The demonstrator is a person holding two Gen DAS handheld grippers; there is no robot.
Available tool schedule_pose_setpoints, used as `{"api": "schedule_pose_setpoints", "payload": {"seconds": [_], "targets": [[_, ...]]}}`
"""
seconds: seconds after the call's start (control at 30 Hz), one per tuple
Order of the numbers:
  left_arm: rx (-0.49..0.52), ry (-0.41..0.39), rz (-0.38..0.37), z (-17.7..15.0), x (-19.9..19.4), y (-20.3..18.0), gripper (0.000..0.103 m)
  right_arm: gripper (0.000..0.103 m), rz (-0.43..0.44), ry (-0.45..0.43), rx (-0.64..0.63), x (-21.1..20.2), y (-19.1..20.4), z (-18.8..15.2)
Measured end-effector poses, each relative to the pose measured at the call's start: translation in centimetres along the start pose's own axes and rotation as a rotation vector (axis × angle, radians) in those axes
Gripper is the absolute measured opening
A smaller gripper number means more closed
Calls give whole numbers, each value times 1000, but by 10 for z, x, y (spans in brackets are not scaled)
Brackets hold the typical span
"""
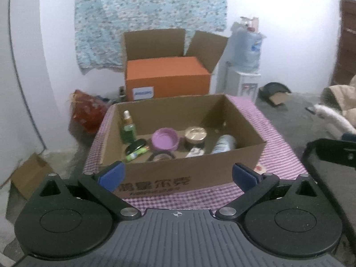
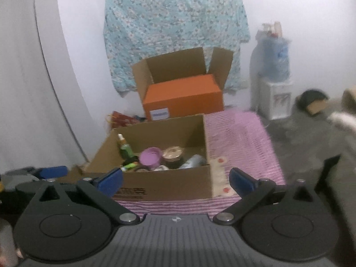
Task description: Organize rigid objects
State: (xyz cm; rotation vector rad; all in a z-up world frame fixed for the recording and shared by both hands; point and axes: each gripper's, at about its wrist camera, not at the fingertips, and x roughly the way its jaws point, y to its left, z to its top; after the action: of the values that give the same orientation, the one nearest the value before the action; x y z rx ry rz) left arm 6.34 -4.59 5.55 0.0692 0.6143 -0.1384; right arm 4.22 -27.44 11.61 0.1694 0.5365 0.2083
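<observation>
An open cardboard box (image 1: 178, 178) stands on a purple checked cloth (image 1: 278, 153). Inside it are a green spray bottle (image 1: 128, 127), a purple bowl (image 1: 165, 138), a gold-lidded jar (image 1: 195, 136), a white bottle on its side (image 1: 223, 144), a green tube (image 1: 136, 153) and a tape roll (image 1: 161, 155). My left gripper (image 1: 177, 175) is open and empty in front of the box's near wall. In the right wrist view the box (image 2: 166, 184) sits left of centre, with the bowl (image 2: 150, 156) and jar (image 2: 172, 153) inside. My right gripper (image 2: 175, 179) is open and empty.
An orange box inside an open carton (image 1: 166, 77) stands behind the cloth, against a wall with a floral sheet (image 1: 144, 17). A water dispenser (image 1: 244, 66) is at the back right. A red bag (image 1: 86, 113) lies at the left. The other gripper (image 2: 51, 171) shows at the left.
</observation>
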Motion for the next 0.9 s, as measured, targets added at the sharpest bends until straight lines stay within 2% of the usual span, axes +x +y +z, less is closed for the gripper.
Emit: {"api": "schedule_pose_setpoints", "payload": {"seconds": [0.23, 0.47, 0.73, 0.9], "targets": [[12, 16, 68, -3, 3, 3, 103, 103, -59, -47, -75, -7, 12, -2], [-36, 58, 82, -4, 8, 10, 103, 103, -140, -55, -122, -3, 19, -1], [-61, 112, 91, -4, 21, 16, 103, 103, -145, 8, -109, 25, 23, -3], [-69, 136, 90, -3, 33, 20, 103, 103, -68, 92, -51, 55, 25, -7]]}}
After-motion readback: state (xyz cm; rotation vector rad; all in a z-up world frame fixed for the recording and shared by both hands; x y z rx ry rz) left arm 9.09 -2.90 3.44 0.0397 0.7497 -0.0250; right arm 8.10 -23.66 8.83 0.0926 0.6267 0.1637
